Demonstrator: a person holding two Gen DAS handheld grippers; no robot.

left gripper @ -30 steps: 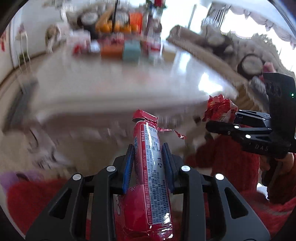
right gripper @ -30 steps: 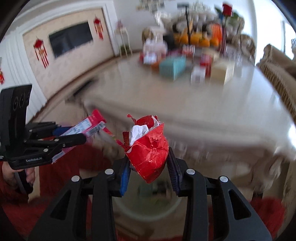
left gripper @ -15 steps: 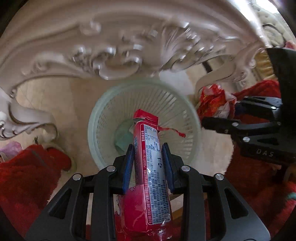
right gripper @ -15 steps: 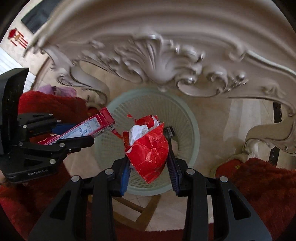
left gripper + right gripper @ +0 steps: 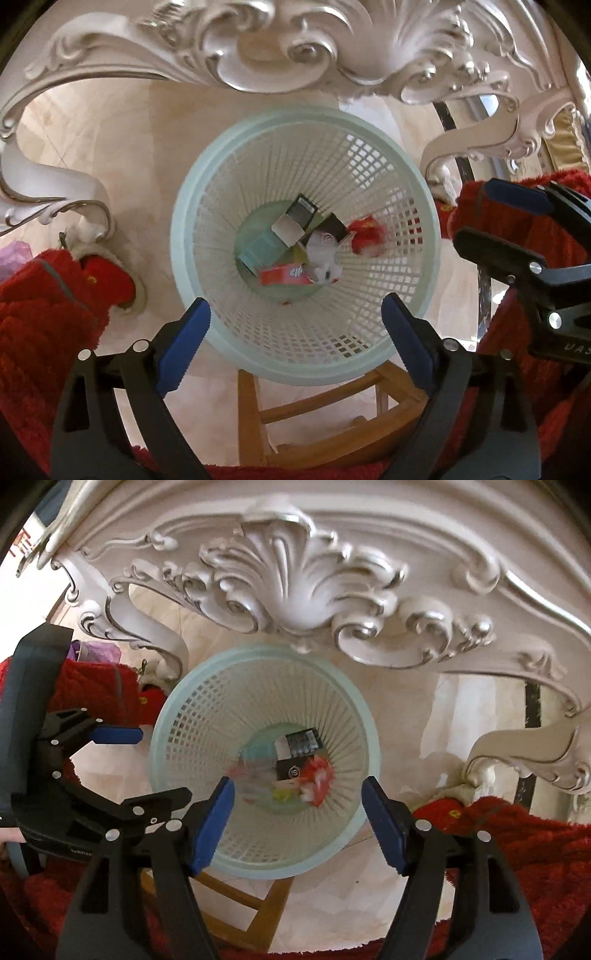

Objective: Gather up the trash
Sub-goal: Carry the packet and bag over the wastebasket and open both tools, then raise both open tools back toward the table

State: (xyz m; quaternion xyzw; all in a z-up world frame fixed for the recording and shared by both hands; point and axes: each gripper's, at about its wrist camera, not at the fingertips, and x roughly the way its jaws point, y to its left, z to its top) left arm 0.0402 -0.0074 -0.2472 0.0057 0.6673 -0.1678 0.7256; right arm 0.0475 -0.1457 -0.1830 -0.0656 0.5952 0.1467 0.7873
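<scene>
On my left, I have the left gripper (image 5: 295, 332) poised straight above the pale green mesh basket (image 5: 184, 236), pointing down into its mouth so that whatever I let go falls inside rather than onto the tiled floor (image 5: 122, 133). Its jaws have just been opening and stand wide apart with nothing between them. The long red wrapper (image 5: 284, 275) lies at the bottom of the basket beside a few small cartons (image 5: 291, 225), where the trash belongs.

Further right, my right gripper (image 5: 297, 821) hangs over the same basket for the same reason. Its jaws have also just been opening and are apart, empty. Below them the crumpled red wrapper (image 5: 319, 775) shows as a blur low inside the basket, near the floor of it; I judge it is dropping or just landed.

The basket sits under the carved white table edge (image 5: 295, 568), so I keep both tools on the near side of it, close together.
</scene>
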